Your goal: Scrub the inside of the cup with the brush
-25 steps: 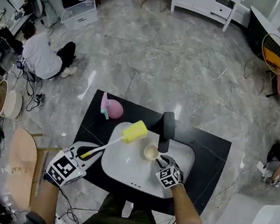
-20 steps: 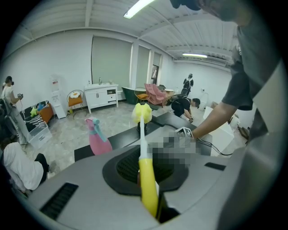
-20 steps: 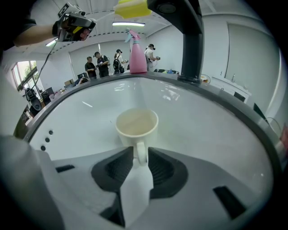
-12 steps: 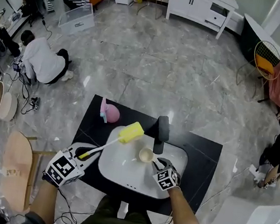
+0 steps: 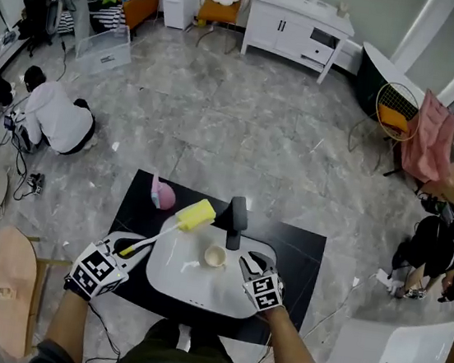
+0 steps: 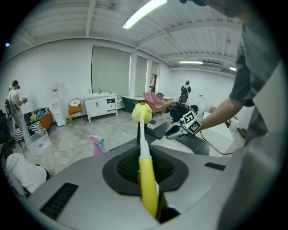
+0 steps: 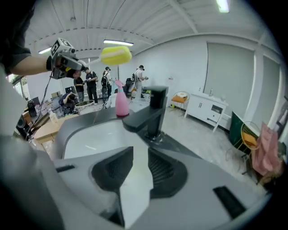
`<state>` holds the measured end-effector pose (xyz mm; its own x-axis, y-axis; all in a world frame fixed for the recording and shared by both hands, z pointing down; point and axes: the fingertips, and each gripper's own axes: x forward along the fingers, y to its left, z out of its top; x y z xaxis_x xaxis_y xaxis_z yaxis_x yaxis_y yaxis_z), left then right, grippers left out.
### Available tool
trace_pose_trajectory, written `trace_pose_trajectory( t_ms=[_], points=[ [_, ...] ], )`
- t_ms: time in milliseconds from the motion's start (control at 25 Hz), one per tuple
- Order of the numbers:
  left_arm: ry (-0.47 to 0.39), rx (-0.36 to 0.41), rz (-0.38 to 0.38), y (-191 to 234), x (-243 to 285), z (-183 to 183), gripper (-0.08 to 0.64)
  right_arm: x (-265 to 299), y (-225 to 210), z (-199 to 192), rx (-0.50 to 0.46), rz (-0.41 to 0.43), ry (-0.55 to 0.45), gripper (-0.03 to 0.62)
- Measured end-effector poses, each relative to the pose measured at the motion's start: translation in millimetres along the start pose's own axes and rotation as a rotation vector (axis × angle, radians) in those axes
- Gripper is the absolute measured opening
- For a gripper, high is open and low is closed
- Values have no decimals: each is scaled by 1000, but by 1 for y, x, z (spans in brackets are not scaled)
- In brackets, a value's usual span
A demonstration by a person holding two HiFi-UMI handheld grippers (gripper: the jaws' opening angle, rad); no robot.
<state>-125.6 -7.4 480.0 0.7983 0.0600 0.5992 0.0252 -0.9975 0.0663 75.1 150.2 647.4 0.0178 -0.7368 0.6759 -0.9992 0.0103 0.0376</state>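
A small cream cup [image 5: 215, 255] hangs over the white sink basin [image 5: 195, 295]. My right gripper [image 5: 241, 261] is shut on the cup's right side. In the right gripper view a white strip of the cup [image 7: 135, 188] fills the gap between the jaws of that gripper [image 7: 137, 150]. My left gripper [image 5: 129, 247] is shut on the yellow handle of the brush [image 5: 157, 236]. The brush's yellow sponge head [image 5: 195, 214] points up and right, toward the faucet. In the left gripper view the brush handle [image 6: 146, 179] lies between the jaws.
A black faucet [image 5: 237, 218] stands behind the basin on the black table [image 5: 305, 253]. A pink spray bottle [image 5: 161, 196] sits at the table's back left. One person crouches on the floor at the left [image 5: 53, 119], another sits at the right [image 5: 429, 253].
My right gripper has risen with the cup, away from the faucet's foot. The left gripper and brush have lifted slightly. The head view now takes in more of the room.
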Motion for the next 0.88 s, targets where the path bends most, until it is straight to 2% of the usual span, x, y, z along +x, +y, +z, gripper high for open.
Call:
trace_pose_trajectory(
  t_ms=[480,880],
  points=[
    [-106,25,-27,-23,-20,46,32,-158,-26,129,49,-217,-334,89],
    [-166,5,-3,-29,-45,56,32,-245,-24,172,78,-330,-503,87]
  ],
)
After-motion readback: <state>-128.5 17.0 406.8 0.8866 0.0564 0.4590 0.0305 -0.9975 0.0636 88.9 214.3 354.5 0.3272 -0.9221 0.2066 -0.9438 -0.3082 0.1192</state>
